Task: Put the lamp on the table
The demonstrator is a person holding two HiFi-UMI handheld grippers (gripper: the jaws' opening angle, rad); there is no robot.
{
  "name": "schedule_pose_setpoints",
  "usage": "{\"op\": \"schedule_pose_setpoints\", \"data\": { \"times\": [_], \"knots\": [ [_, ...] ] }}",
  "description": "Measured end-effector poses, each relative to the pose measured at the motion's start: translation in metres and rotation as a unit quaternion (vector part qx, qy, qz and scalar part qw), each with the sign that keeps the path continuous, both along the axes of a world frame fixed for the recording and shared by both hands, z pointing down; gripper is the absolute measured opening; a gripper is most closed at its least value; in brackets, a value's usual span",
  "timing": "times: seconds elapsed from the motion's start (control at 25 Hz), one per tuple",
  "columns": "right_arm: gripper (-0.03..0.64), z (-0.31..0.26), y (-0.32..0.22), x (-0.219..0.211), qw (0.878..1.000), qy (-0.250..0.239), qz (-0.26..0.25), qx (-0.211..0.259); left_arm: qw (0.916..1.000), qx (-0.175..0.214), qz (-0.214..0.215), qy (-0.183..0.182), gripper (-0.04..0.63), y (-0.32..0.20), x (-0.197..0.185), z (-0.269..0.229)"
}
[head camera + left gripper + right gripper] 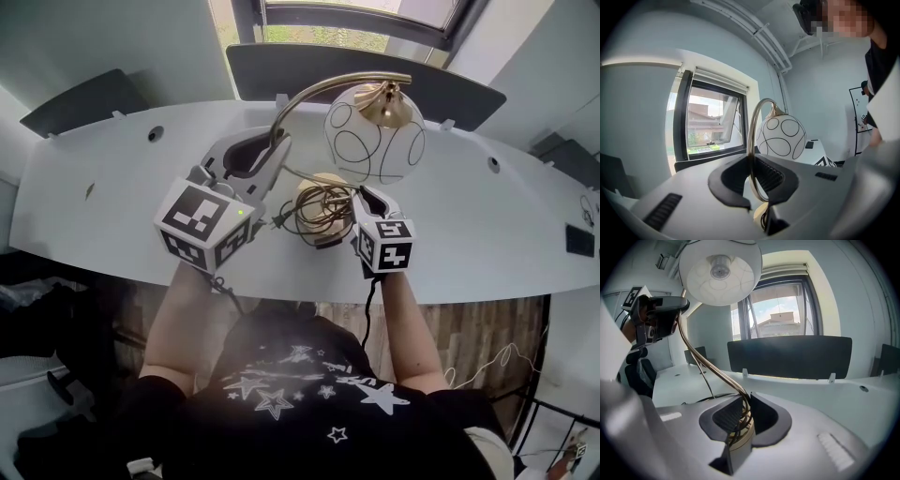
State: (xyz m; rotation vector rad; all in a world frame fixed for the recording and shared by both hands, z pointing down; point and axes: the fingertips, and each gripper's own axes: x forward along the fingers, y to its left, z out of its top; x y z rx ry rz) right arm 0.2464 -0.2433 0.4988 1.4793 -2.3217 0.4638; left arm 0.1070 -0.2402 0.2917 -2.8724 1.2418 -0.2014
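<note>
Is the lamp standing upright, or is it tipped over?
Upright. The lamp has its base lowest, the brass neck arches up, and the globe shade hangs open side down.

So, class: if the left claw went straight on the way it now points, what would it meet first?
The left claw is shut on the lamp's brass arm, so that comes first. Beyond it, probably the dark panel under the window, though depth is unclear.

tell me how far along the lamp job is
Done: lamp is upright over the table. In hand: left gripper clamps its brass arm, right gripper its cord-wrapped base. Left: set the base down if it isn't resting yet, then release both.
</note>
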Motion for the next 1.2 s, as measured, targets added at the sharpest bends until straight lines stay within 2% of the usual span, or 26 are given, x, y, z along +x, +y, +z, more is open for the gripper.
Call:
{"op": "schedule_pose_setpoints", "data": {
  "times": [0.36,0.68,1.2],
  "knots": [
    [0.045,-0.006,-0.051,0.0,1.0,0.015,0.007,0.004,1.0,0.0,0.005,0.0,0.038,-0.051,-0.008,0.0],
    [0.046,-0.002,-0.106,-0.011,1.0,0.006,0.015,-0.005,0.9998,0.005,0.009,-0.014,0.038,-0.103,-0.013,-0.003],
    [0.046,0.021,-0.169,-0.024,0.999,0.025,0.003,-0.023,0.9997,0.003,0.004,-0.023,0.038,-0.162,-0.029,0.024]
  ]
}}
